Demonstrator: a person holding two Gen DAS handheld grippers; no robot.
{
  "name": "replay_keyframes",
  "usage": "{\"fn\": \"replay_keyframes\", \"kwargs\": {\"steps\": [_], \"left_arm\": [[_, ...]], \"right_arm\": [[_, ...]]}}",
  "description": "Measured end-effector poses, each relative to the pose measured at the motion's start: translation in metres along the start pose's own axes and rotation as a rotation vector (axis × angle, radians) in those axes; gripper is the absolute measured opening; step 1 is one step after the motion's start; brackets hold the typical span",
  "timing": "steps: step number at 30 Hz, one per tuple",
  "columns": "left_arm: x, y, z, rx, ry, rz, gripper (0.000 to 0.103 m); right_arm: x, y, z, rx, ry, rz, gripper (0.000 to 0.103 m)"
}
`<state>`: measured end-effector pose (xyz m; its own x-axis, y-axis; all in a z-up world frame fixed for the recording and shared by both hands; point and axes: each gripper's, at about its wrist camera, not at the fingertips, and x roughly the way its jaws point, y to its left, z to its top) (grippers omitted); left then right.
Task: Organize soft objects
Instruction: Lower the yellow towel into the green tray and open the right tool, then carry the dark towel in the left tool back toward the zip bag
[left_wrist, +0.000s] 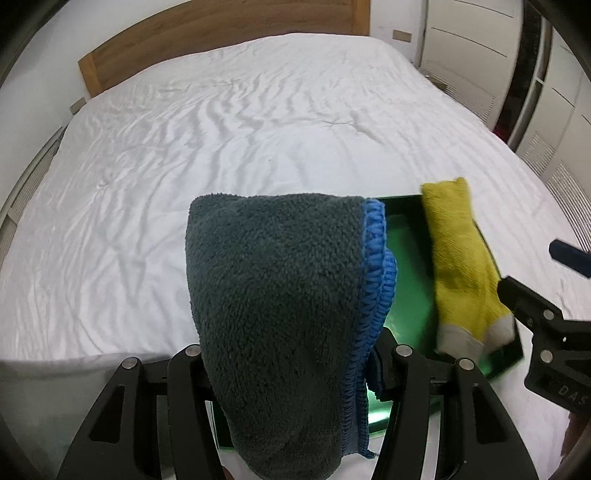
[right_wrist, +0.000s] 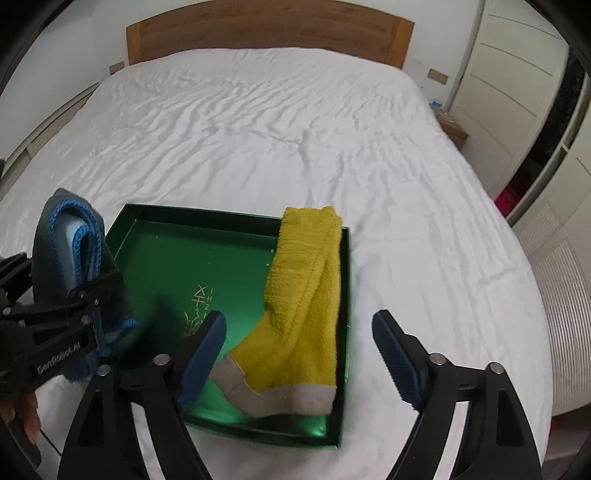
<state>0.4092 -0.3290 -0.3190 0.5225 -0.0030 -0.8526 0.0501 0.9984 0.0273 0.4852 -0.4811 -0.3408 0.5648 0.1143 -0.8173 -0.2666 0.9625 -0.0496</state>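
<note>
A shallow green box lies on the white bed. A pair of yellow socks with grey cuffs lies along the box's right side, the toe end over the far rim. It also shows in the left wrist view, inside the box. My left gripper is shut on a folded dark grey cloth with blue edging, held above the box's left side. The cloth and left gripper show in the right wrist view too. My right gripper is open and empty, just above the socks' cuffs.
The white wrinkled bedsheet spreads far behind the box, with a wooden headboard at the back. White wardrobe doors stand at the right. The bed's front edge is close below the grippers.
</note>
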Motion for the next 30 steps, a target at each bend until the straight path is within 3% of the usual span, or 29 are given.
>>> {"fn": "replay_keyframes", "kwargs": {"steps": [10, 18, 23, 30], "left_arm": [[-0.041, -0.019, -0.031, 0.032, -0.006, -0.095, 0.051], [-0.095, -0.01, -0.079, 0.069, -0.01, -0.178, 0.051], [-0.135, 0.034, -0.113, 0.079, -0.017, -0.194, 0.051], [-0.174, 0.144, -0.172, 0.055, -0.009, -0.105, 0.051]], "right_arm": [[-0.041, -0.001, -0.033, 0.039, 0.028, -0.12, 0.09], [-0.084, 0.021, -0.079, 0.101, 0.061, -0.15, 0.088], [-0.13, 0.069, -0.11, 0.094, 0.059, -0.119, 0.086], [-0.194, 0.18, -0.142, 0.066, 0.034, -0.016, 0.085]]}}
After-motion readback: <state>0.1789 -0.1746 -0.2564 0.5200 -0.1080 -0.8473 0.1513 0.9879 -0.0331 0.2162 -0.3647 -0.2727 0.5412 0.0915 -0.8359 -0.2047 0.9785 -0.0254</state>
